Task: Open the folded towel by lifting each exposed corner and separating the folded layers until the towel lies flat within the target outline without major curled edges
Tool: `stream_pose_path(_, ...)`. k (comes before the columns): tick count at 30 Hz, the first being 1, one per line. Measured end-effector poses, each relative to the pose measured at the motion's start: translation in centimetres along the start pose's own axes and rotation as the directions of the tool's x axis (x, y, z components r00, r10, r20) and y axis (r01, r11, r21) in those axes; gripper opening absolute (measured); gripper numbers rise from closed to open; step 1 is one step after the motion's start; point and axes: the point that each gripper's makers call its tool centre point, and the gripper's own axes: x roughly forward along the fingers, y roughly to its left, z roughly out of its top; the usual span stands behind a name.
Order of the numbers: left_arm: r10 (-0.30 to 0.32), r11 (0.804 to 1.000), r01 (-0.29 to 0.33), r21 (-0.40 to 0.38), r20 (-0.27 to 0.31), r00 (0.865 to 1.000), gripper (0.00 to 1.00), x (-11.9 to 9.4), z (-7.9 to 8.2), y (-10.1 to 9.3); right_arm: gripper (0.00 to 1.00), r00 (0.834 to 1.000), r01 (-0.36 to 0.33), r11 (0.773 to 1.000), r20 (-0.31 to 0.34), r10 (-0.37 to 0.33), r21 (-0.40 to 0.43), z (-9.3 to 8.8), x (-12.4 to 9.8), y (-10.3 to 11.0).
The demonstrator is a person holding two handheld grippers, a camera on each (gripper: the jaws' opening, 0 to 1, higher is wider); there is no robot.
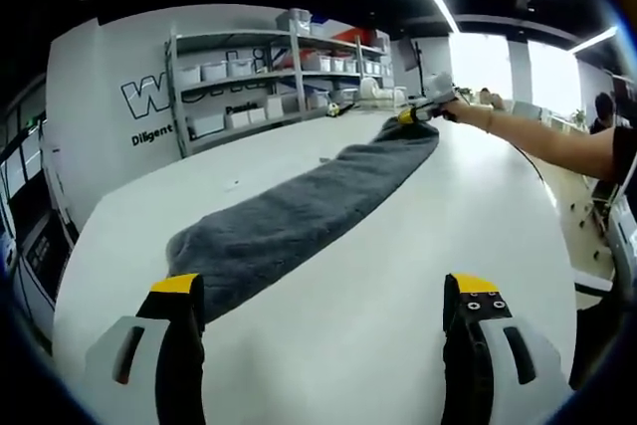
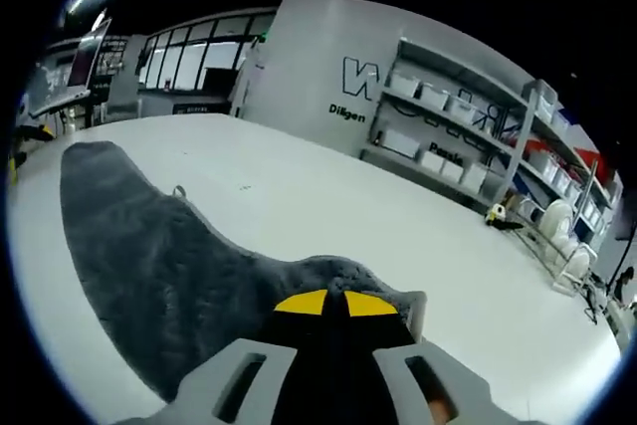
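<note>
A dark grey towel (image 1: 299, 211) lies stretched in a long strip across the white table (image 1: 398, 276). My left gripper (image 1: 333, 291) is open just above the table, its yellow-tipped jaws wide apart, with the towel's near end beside the left jaw. At the towel's far end, my right gripper (image 1: 423, 111) is held by a person's arm (image 1: 542, 141). In the right gripper view, my right gripper (image 2: 335, 303) is shut on a corner of the towel (image 2: 149, 266), which spreads away to the left over the table (image 2: 328, 216).
Metal shelves (image 1: 289, 77) with white bins stand against the wall behind the table, seen too as shelves (image 2: 478, 136) in the right gripper view. A wall with lettering (image 1: 149, 97) is at the back. The table's edge (image 1: 582, 276) curves round at the right.
</note>
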Motion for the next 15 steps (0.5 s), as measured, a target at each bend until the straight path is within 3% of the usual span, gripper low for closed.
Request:
stream_pose_path(9,0.0,1.0,0.0,-0.004,0.01,1.0,0.99,-0.2,0.1,-0.1,0.0,0.997,-0.013,0.996,0.078,0.02,-0.094,1.5,-4.3,3.6)
stream_pose_path(15,-0.005,1.0,0.005,0.001,0.014,1.0,0.99,-0.3,0.1,-0.5,0.0,0.991,-0.013,0.993,0.13,0.028,-0.114,1.8,-7.5,5.6)
